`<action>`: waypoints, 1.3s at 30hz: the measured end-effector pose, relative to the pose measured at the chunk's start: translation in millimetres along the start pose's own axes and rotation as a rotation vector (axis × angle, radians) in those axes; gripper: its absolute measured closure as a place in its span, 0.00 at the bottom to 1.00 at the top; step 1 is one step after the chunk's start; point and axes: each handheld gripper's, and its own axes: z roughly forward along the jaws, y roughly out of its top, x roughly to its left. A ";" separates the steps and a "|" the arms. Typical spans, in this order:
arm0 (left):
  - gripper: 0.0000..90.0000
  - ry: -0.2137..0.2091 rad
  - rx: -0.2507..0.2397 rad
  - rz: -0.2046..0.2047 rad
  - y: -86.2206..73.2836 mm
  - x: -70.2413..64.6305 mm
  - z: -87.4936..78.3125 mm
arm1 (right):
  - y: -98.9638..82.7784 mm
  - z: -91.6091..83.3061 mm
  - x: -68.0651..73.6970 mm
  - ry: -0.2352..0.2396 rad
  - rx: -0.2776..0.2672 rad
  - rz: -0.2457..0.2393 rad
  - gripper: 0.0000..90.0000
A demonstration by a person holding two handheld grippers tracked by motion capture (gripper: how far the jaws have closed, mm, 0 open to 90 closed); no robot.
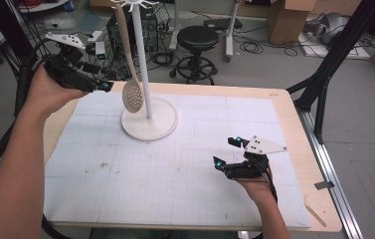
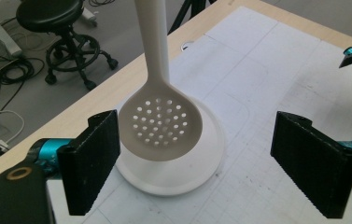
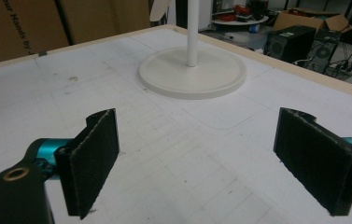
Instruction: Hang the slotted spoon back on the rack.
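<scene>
High view: your left tool is raised at the bench's far left corner, just beside the perforated bowl of the slotted spoon, which hangs from the top of the white stand; the stand's round base sits on the white gridded mat covering the light wooden bench. Your right tool rests low over the mat's right half, well apart from the stand. Beyond the bench lie a grey floor, a black stool, tangled cables and cardboard boxes. Left gripper view: your left tool's jaws stand wide apart with nothing gripped; the spoon hangs beyond them, nearer the left jaw, over the stand's base. Right gripper view: your right tool's jaws stand wide open, empty, over the scuffed mat; the stand is ahead, with boxes and computer cases behind the bench edge.
</scene>
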 end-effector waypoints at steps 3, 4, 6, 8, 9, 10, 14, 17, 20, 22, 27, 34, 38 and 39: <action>0.17 -0.009 -0.012 -0.007 -6.3 1.6 -1.2 | 0.0 -0.3 0.2 0.000 -0.001 0.002 0.15; 0.17 -0.008 -0.014 -0.006 -8.3 1.6 -1.6 | 0.0 -0.4 -0.2 0.000 -0.003 0.001 0.15; 0.16 -0.015 -0.018 -0.001 -12.4 1.5 -2.4 | -0.1 0.0 -0.6 0.000 -0.004 0.001 0.15; 0.15 -0.023 -0.029 -0.001 -16.5 0.2 -2.7 | -0.1 0.3 -0.3 0.000 -0.002 0.001 0.15; 0.15 -0.030 -0.038 -0.003 -18.6 -0.3 -2.3 | 0.0 0.5 0.0 0.000 -0.001 0.002 0.15; 0.15 -0.033 -0.037 -0.001 -20.5 -0.7 -2.2 | -0.1 0.7 0.1 0.000 0.000 -0.001 0.15; 0.13 -0.052 -0.046 0.007 -26.8 -4.5 -0.5 | -0.1 0.5 0.4 -0.002 0.002 0.000 0.15; 0.13 -0.063 -0.060 0.013 -30.8 -9.2 0.2 | -0.5 0.7 0.4 0.000 0.004 0.002 0.15; 0.11 -0.085 -0.075 0.028 -34.7 -15.5 0.6 | -0.4 1.1 0.3 0.000 0.003 0.000 0.15; 0.09 -0.095 -0.083 0.040 -37.7 -20.4 0.6 | -0.4 1.2 0.5 0.001 0.005 0.003 0.15; 0.08 -0.128 -0.118 0.053 -48.7 -29.1 2.5 | -0.5 0.8 0.9 -0.001 0.005 0.001 0.15; 0.07 -0.163 -0.145 0.069 -63.8 -39.1 6.6 | -0.7 1.5 0.8 -0.001 0.007 0.001 0.15; 0.07 -0.192 -0.158 0.071 -73.2 -45.4 11.7 | -0.9 0.7 0.6 -0.004 0.007 0.004 0.15; 0.06 -0.198 -0.162 0.066 -76.0 -46.5 13.0 | -1.0 0.7 0.4 -0.004 0.006 0.003 0.15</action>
